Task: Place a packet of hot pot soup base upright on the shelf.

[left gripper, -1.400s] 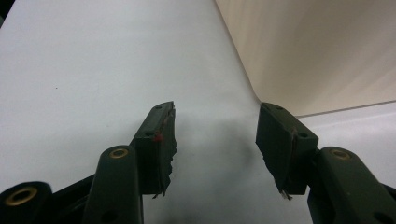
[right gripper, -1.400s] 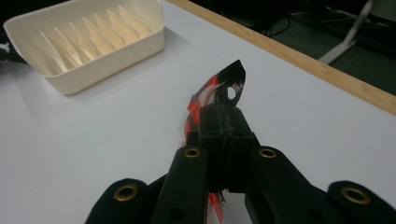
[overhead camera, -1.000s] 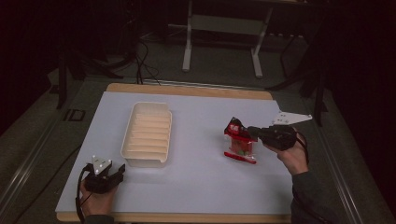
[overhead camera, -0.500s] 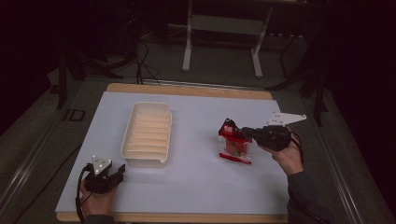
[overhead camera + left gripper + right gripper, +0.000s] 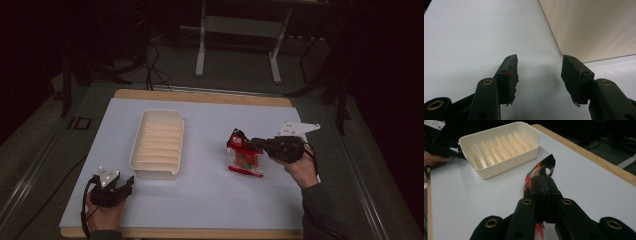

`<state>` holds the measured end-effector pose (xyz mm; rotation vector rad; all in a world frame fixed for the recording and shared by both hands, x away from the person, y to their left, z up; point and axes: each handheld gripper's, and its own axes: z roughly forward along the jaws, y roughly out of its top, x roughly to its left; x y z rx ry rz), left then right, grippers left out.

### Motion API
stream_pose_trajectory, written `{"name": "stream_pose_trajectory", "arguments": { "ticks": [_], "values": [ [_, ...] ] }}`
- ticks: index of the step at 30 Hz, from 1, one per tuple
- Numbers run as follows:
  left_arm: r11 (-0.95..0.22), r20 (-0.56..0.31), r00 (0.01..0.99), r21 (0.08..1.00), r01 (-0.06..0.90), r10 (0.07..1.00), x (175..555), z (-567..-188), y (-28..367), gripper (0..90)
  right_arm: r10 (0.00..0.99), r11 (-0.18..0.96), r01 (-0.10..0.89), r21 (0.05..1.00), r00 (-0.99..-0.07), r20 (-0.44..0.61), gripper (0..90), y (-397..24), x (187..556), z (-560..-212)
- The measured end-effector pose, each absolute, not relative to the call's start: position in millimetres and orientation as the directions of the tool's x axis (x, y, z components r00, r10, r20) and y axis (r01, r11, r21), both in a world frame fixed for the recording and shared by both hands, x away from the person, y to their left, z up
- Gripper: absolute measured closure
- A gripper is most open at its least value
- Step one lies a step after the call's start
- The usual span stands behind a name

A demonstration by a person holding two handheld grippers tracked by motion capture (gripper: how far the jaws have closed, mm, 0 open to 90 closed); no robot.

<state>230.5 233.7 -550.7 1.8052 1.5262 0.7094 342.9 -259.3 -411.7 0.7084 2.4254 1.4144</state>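
Note:
My right gripper (image 5: 253, 144) is shut on a red and black packet (image 5: 236, 139), which hangs a little above the white table (image 5: 210, 200). In the right gripper view the packet (image 5: 541, 168) sticks up past the closed jaws of that gripper (image 5: 545, 182). Under it lie other red packets (image 5: 244, 159) and a flat red one (image 5: 246, 171). A cream tray with dividers (image 5: 156, 144) stands left of centre. My left gripper (image 5: 128, 183) rests at the tray's near left corner, open and with nothing between its fingers (image 5: 510, 75). The tray wall (image 5: 599, 27) is just ahead of it.
The tray (image 5: 499, 147) lies beyond the held packet in the right gripper view, with the other hand and gripper (image 5: 439, 143) behind it. A wooden table edge (image 5: 200, 96) runs along the far side. Metal stand legs (image 5: 235, 45) and cables sit on the floor past the table.
My right gripper has carried the packet leftwards, closer to the tray. The left gripper has stayed still.

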Motion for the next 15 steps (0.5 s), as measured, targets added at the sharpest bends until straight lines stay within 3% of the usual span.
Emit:
{"name": "stream_pose_trajectory", "arguments": {
  "ticks": [15],
  "values": [
    [-0.101,-0.011,0.172,0.773,0.627,0.985,230,-551,234,47.1,0.484,0.402,0.259,0.878,-0.874,0.036,88.9,-241,339,-413]
  ]
}}
